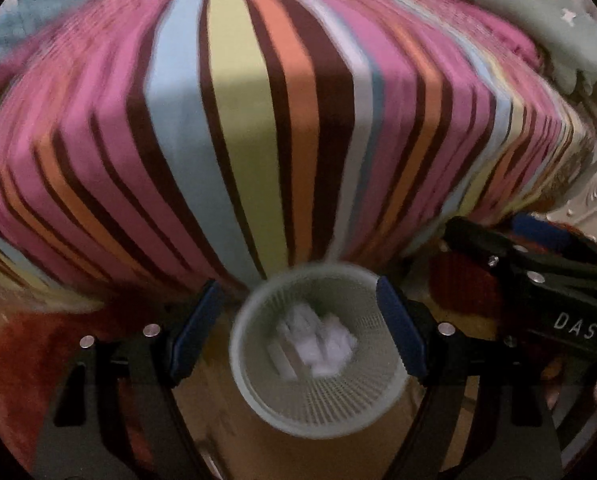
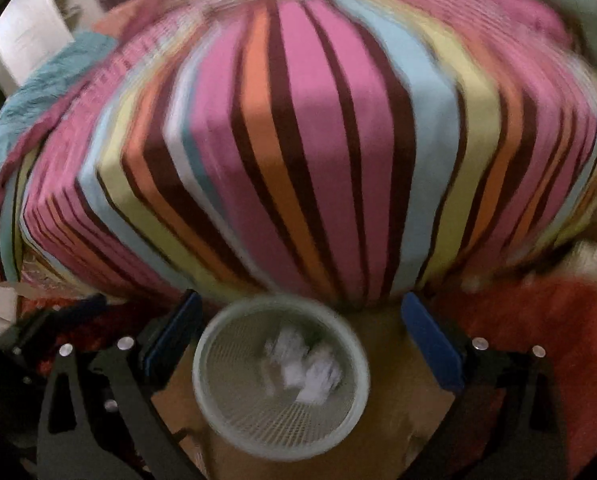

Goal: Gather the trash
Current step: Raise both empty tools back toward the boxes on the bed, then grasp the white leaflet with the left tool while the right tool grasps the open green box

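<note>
Crumpled white paper (image 1: 318,340) in mesh wastebasket (image 1: 258,404) on floor beside striped bed (image 1: 238,120); light, soft, crushable, pinch anywhere; left gripper (image 1: 300,326) and right gripper (image 2: 298,344) both spread, empty.

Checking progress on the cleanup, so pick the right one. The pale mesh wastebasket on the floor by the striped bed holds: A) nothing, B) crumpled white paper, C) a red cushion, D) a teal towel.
B: crumpled white paper lies at the bottom of the wastebasket, seen between the open right tongs.
</note>
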`<state>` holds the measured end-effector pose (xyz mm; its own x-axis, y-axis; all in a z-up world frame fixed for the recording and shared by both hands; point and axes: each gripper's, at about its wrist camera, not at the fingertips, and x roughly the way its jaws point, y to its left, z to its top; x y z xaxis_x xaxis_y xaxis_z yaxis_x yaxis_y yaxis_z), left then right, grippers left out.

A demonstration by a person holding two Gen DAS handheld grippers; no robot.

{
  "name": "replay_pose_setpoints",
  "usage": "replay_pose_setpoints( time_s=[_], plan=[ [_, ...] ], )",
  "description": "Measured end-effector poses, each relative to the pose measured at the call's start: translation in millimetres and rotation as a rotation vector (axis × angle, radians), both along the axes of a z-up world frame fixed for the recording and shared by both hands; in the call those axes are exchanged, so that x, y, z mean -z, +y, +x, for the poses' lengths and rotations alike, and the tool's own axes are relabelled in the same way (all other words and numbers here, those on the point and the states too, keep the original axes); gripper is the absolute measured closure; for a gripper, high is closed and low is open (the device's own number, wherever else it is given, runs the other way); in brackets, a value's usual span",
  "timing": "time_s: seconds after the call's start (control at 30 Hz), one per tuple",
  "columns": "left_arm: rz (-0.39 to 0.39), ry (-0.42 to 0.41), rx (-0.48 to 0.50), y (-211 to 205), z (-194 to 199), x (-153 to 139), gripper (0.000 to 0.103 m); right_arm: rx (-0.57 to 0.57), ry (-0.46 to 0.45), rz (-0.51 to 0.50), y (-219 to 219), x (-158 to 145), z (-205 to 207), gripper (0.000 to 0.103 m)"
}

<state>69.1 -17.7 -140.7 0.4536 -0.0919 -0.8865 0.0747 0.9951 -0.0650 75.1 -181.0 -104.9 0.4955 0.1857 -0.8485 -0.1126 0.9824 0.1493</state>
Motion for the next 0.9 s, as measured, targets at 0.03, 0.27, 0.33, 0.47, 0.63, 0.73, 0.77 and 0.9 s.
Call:
replay_pose_setpoints(
  time_s=[0.03, 0.27, 0.33, 0.47, 0.63, 0.73, 0.77, 0.9],
  plan=[
    [0.013, -0.027, -0.001, 1, 0, -6, 0.025, -0.008, -0.036, -0.006, 0, -7, 1, 0.007],
    [0.047, -0.191, 0.005, 10, 15, -46, 0.025, 0.009, -0.285, 0.002, -7, -47, 10, 0.007],
    [0.044, -0.217, 0.015, 14, 27, -56, 0.025, 0.008, -0.347, 0.005, -8, -57, 15, 0.007],
    [0.016, -0.228, -0.007, 24, 51, -72, 0.025, -0.004, -0.378, 0.046, -15, -73, 38, 0.007],
    [0.011, -0.260, -0.004, 27, 88, -92, 0.025, 0.017, -0.386, 0.023, -21, -91, 69, 0.007],
    [0.035, -0.282, 0.036, 24, 115, -101, 0.025, 0.030, -0.405, 0.003, -24, -99, 89, 0.007],
    [0.041, -0.289, 0.050, 23, 124, -103, 0.025, 0.036, -0.404, -0.004, -24, -101, 100, 0.007],
    [0.069, -0.322, 0.122, 18, 157, -109, 0.025, 0.062, -0.389, -0.013, -27, -103, 127, 0.007]
  ],
)
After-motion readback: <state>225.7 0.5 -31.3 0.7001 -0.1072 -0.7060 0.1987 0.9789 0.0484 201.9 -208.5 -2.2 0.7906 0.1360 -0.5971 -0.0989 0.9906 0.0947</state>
